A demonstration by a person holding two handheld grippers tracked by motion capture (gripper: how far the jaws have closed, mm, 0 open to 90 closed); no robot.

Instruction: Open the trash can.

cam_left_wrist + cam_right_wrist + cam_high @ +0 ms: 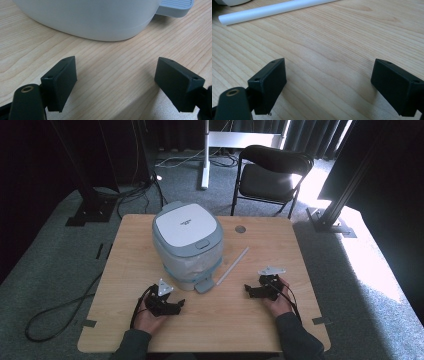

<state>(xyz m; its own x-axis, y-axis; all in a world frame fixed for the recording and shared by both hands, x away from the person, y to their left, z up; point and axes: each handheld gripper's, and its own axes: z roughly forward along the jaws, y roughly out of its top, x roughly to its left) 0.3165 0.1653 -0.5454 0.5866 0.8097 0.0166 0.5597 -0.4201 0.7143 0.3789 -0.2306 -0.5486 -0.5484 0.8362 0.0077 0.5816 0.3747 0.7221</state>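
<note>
A white and grey lidded bin (187, 242) stands on the wooden table (260, 320), its lid down and a grey pedal (204, 286) at its foot. A white tube (232, 266) lies on the table to the right of it. My left gripper (176, 307) rests near the front edge, just below the bin, open with nothing between its jaws; the bin's white base (95, 20) and pedal (176, 7) lie close ahead of it. My right gripper (248, 291) rests right of the pedal, open and empty, with the tube (274, 10) beyond its jaws.
A round grey grommet (240, 229) sits in the table's far side. A black chair (272, 175) stands behind the table. Black stands and cables cross the carpet at left and right. Bare wood lies between the two grippers.
</note>
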